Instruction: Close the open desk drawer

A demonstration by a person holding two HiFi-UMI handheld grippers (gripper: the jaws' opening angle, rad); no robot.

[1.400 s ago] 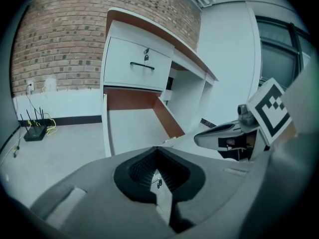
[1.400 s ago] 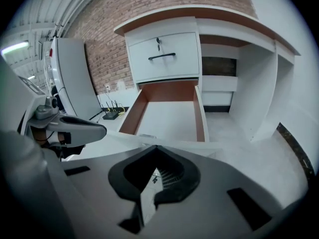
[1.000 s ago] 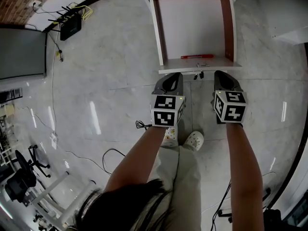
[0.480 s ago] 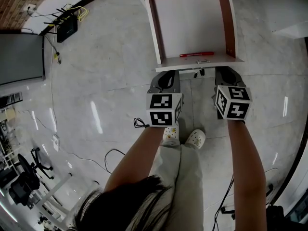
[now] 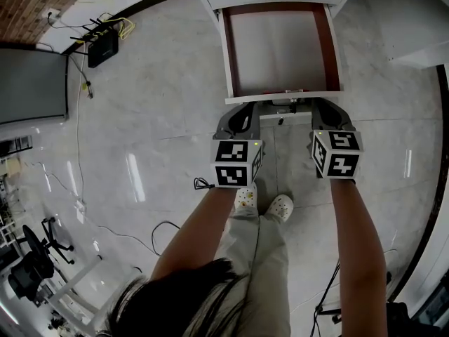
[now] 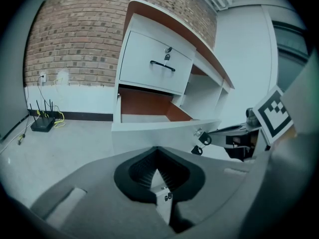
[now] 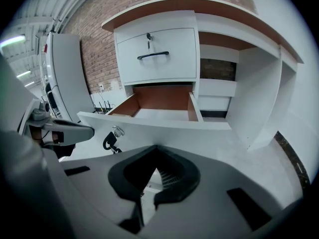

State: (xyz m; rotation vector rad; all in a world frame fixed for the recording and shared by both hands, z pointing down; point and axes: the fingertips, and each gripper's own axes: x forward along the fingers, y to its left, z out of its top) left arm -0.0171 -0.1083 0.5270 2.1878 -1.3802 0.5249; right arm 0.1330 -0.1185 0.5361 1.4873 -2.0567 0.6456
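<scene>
- The drawer (image 5: 280,96) is seen standing open, out of the counter (image 7: 256,108), with its white front turned toward the person.
- Both forearms are held out forward, side by side, above the floor (image 5: 154,118).
- The left claw (image 5: 244,109) is pressed together on nothing, its tip at the front's left part.
- The right claw (image 5: 326,107) is likewise pressed together and empty, at the front's right end.
- Keys (image 6: 201,142) are hung from the front between them.
</scene>
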